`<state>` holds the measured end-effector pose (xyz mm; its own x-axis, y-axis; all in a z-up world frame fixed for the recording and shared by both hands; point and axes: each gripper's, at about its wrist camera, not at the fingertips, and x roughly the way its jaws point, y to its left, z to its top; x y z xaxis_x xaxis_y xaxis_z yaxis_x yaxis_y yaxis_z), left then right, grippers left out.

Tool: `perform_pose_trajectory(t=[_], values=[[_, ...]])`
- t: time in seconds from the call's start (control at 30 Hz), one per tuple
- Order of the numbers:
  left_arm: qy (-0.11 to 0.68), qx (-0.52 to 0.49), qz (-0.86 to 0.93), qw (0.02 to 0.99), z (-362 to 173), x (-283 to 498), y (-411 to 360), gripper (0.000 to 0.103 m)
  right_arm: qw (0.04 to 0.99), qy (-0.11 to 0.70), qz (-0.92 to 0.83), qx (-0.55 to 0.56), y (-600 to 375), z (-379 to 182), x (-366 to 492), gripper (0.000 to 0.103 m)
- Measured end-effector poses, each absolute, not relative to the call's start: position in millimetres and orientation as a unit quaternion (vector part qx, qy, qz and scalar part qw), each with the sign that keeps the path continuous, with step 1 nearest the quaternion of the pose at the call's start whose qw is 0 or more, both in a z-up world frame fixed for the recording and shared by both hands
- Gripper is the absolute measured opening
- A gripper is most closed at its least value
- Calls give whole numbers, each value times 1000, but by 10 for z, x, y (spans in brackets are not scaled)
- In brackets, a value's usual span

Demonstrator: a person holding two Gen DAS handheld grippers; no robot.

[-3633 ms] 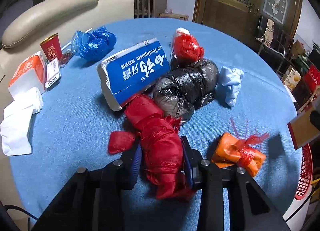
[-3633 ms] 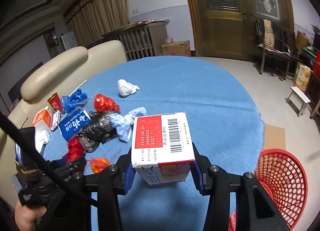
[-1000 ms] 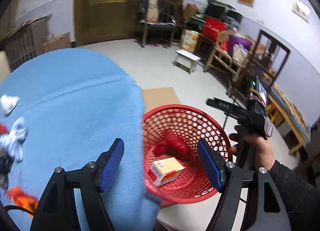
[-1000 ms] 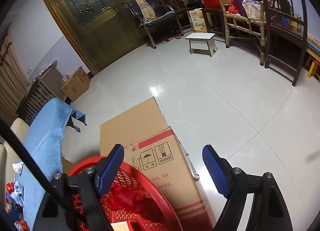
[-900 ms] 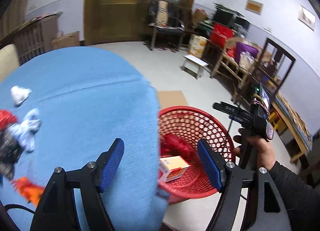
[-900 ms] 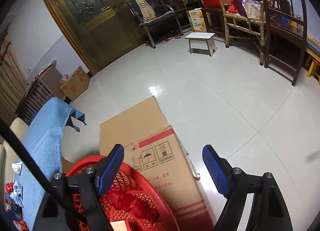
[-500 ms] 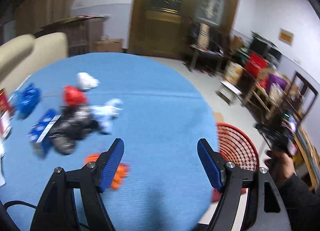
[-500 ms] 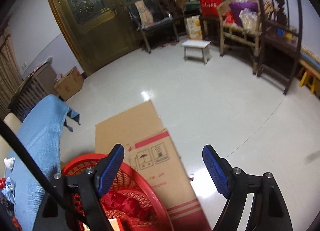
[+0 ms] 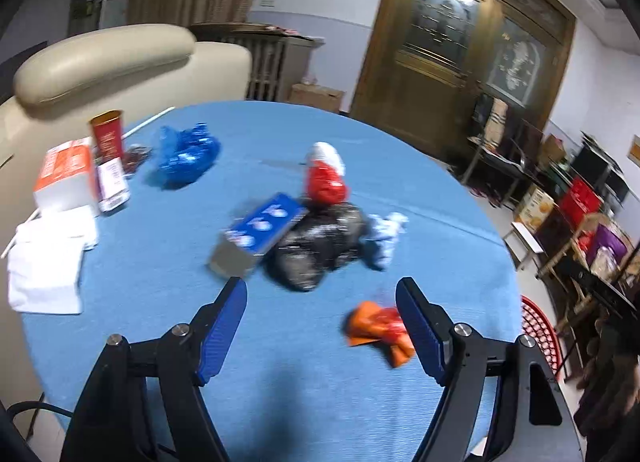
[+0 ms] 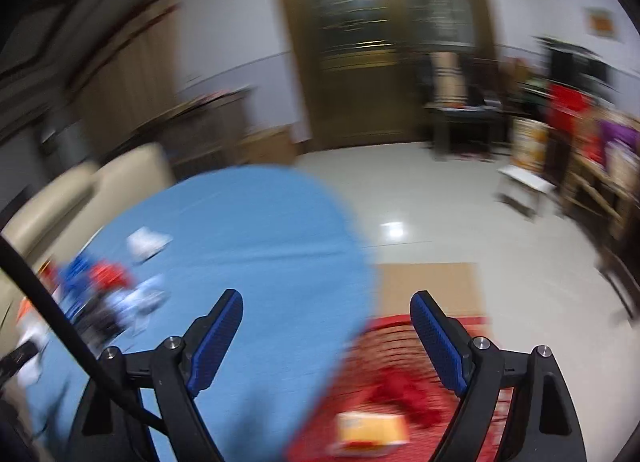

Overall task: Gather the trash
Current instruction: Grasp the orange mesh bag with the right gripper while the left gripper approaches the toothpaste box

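Note:
Trash lies on the round blue table (image 9: 280,362): an orange bag (image 9: 376,328), a black bag (image 9: 320,246), a blue toothpaste box (image 9: 260,230), a red bag (image 9: 326,184), a pale blue wad (image 9: 386,232) and a blue bag (image 9: 186,154). My left gripper (image 9: 322,326) is open and empty over the near table, the orange bag beside its right finger. My right gripper (image 10: 326,334) is open and empty above the table edge (image 10: 360,294). The red basket (image 10: 384,346) below holds a red bag (image 10: 404,390) and a box (image 10: 372,428). The right view is blurred.
A tissue pack (image 9: 66,178), red cup (image 9: 107,134) and white napkins (image 9: 46,262) sit at the table's left. A beige sofa (image 9: 112,58) stands behind. The basket rim (image 9: 540,330) shows at the right. A cardboard sheet (image 10: 428,286) lies on the floor. Chairs and shelves line the right wall.
Both grippers have let go of their loads, which now lie in the basket. My left gripper has swung back over the table. My right gripper has turned left towards the table.

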<state>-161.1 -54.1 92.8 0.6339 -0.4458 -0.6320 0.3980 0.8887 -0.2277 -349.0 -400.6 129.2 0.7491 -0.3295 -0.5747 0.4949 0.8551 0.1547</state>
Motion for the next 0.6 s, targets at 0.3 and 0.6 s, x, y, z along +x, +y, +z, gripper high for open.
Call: perform_pose_trajectory(t=[0.3,0.6], values=[[374,-57,-182,908,775,-1434,-97,78,928,361,-11,87,-2642,981,-2691,88],[386,-58,-176,904,690,-1364,-43,78,896,439,46,41,-2147,500,-2308,83]])
